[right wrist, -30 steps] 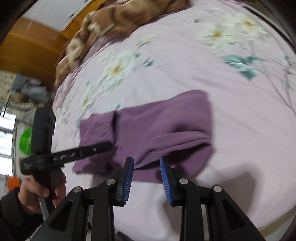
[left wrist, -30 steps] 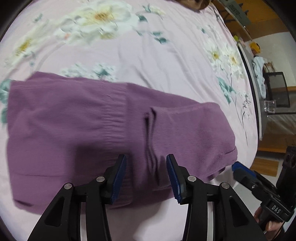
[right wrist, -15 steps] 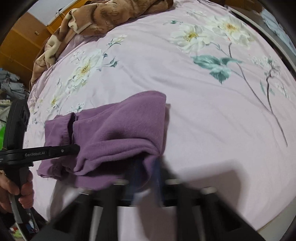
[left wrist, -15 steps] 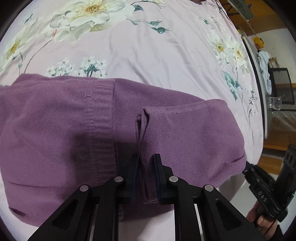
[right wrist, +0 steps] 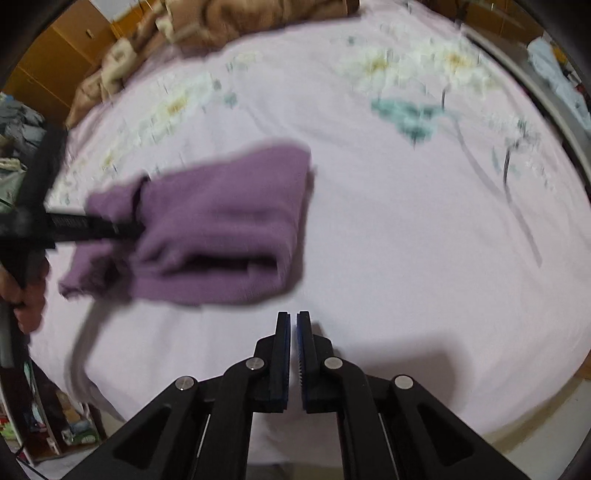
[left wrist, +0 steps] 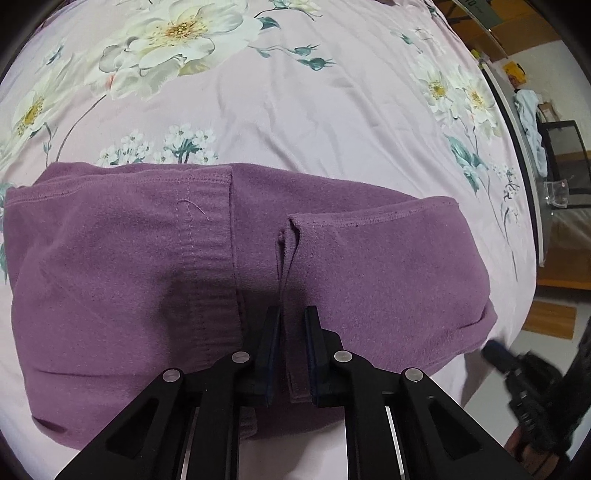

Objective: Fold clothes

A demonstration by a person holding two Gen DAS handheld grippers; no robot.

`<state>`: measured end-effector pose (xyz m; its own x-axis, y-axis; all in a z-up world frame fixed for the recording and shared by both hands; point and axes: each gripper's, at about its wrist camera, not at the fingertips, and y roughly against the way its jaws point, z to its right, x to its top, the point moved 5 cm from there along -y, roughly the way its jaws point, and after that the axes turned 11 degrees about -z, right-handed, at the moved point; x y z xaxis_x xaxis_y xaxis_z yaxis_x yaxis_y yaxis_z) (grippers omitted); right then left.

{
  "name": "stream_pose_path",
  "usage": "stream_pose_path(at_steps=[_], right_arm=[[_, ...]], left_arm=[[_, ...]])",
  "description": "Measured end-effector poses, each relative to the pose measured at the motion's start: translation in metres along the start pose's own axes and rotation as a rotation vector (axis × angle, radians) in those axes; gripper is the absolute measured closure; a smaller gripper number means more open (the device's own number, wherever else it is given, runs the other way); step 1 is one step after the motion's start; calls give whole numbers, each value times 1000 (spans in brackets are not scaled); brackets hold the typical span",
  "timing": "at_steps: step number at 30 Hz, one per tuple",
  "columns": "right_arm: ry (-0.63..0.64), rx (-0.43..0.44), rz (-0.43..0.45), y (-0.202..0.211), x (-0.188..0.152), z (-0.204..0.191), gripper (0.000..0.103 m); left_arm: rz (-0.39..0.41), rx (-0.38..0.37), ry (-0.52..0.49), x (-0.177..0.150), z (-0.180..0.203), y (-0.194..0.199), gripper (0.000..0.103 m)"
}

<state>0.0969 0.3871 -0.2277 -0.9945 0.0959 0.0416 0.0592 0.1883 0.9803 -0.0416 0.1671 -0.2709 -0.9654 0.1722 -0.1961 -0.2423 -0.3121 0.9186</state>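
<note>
A purple fleece garment (left wrist: 388, 266) lies folded on the pink floral bedsheet (left wrist: 295, 110). My left gripper (left wrist: 293, 317) is shut on a raised fold edge of the garment near its middle. In the right wrist view the same purple garment (right wrist: 221, 221) lies to the left, with the left gripper (right wrist: 138, 230) reaching into it from the side. My right gripper (right wrist: 293, 317) is shut with nothing between its fingers, hovering over bare sheet to the right of the garment. That view is motion-blurred.
A brown patterned blanket (right wrist: 221, 26) is bunched at the far end of the bed. A person's hand (right wrist: 29, 291) holds the left gripper's handle at the left edge. Wooden furniture (right wrist: 44, 62) and clutter stand beyond the bed.
The left gripper moved in and closed on the garment's fold edge. The right gripper closed and drew back from the garment's right end, now empty.
</note>
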Motion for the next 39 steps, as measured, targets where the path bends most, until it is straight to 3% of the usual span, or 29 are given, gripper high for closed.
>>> stream_pose_path(at_steps=[1, 5, 6, 7, 10, 13, 20, 26, 29, 32, 39], right_arm=[[19, 10, 1, -1, 8, -2, 85], [79, 3, -31, -22, 28, -8, 83], [77, -12, -24, -21, 27, -8, 95], [74, -27, -15, -19, 26, -8, 99], [64, -38, 19, -10, 15, -9, 99], [75, -55, -53, -29, 0, -6, 98], [-23, 21, -30, -6, -4, 9, 97], [-95, 107, 74, 20, 20, 15, 93], [-54, 153, 21, -3, 30, 1, 93], [-18, 110, -129, -43, 16, -4, 94], [-72, 162, -29, -11, 30, 5, 91]], left_arm=[[-1, -1, 2, 0, -1, 0, 90], [-6, 4, 1, 1, 0, -1, 90], [-8, 6, 0, 1, 1, -2, 90], [-9, 8, -2, 1, 1, -3, 90], [-16, 11, -6, 1, 1, -5, 90], [-21, 13, -10, 1, 1, -7, 90], [10, 23, -28, -5, 2, 11, 90], [73, -9, -42, -4, 19, 32, 90], [63, -5, -81, 5, 31, 21, 90], [56, -3, -82, 10, 30, 14, 90], [56, -5, -63, 24, 28, 7, 86]])
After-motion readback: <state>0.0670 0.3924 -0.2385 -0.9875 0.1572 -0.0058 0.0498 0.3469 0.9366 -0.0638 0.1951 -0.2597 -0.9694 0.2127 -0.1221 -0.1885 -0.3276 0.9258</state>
